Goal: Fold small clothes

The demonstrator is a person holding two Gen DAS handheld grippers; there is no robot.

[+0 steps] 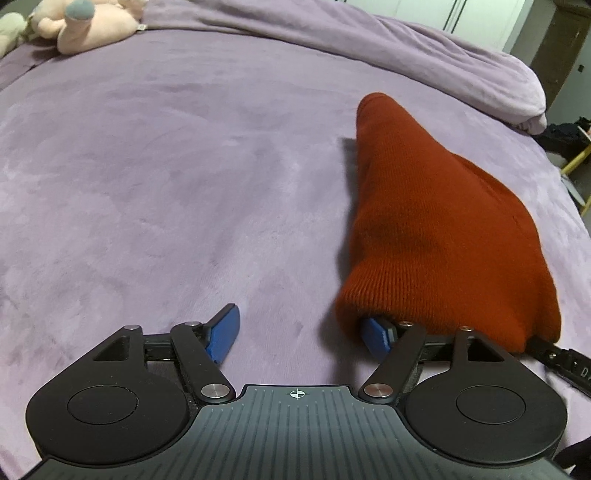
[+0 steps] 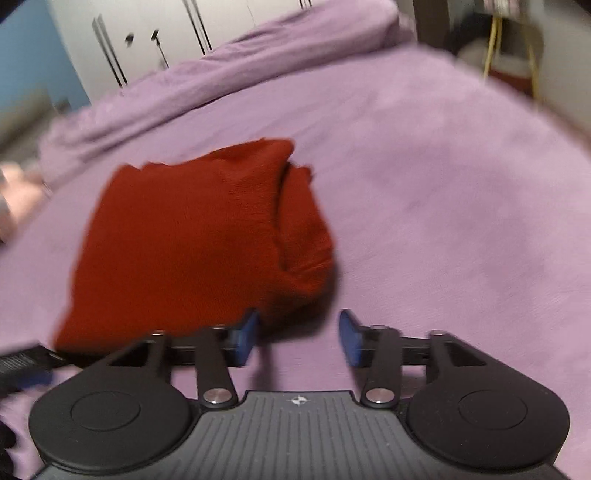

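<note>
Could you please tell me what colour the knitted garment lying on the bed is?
The knitted garment is rust red, plain with no pattern; the left wrist view shows it most sharply.

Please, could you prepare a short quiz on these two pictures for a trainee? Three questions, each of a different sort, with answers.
1. True or false: the red knit garment lies on a green blanket.
2. In the left wrist view, what lies at the far left? A. a pink plush toy B. a book C. a shoe
3. Fill in: the jaws of the right gripper are ____.
Key: 1 false, the blanket is purple; 2 A; 3 open.
</note>
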